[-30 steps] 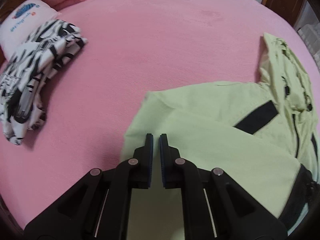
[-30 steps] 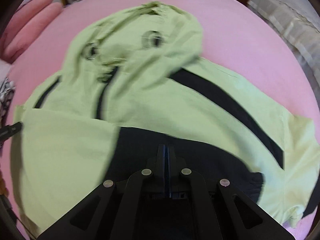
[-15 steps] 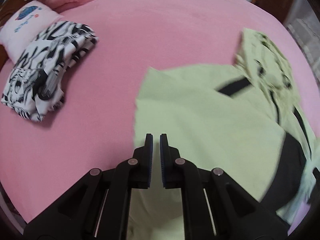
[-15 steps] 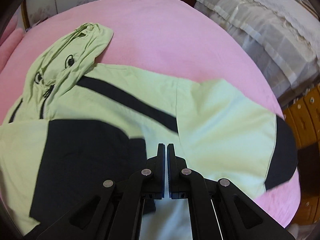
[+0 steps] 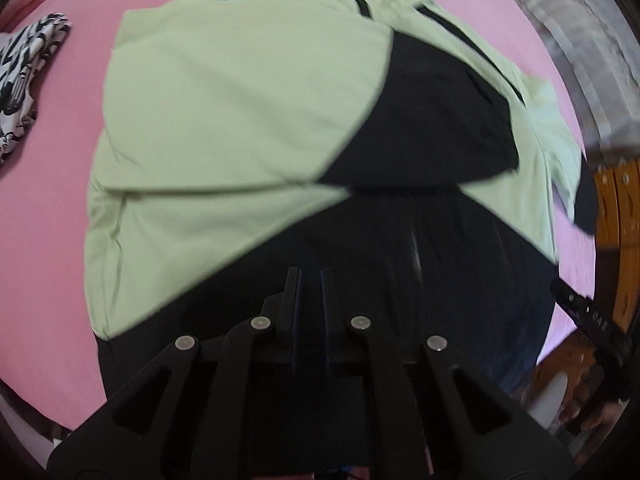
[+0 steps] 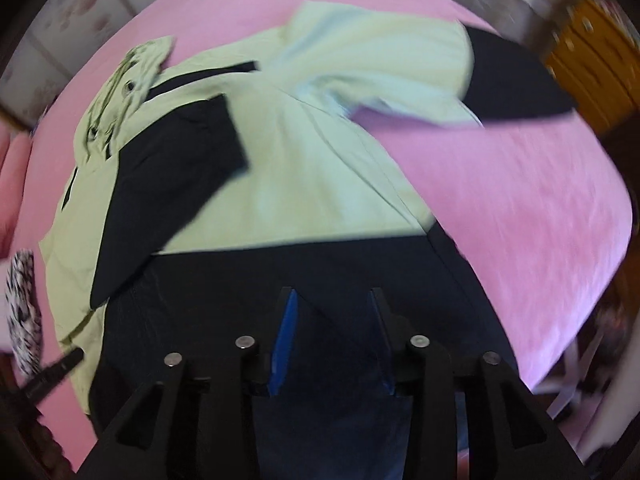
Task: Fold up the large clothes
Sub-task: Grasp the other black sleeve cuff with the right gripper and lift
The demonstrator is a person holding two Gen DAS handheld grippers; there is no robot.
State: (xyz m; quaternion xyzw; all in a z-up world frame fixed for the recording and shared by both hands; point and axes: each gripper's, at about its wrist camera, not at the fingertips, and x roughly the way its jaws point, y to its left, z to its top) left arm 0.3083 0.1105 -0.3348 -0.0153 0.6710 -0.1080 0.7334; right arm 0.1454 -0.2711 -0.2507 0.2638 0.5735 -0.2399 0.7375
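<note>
The green and black jacket (image 5: 248, 112) lies spread on the pink bed (image 5: 48, 240), one sleeve folded across its chest. My left gripper (image 5: 310, 280) hovers over the jacket's black hem, fingers nearly together, gripping nothing. My right gripper (image 6: 334, 300) is spread wide above that same hem.
</note>
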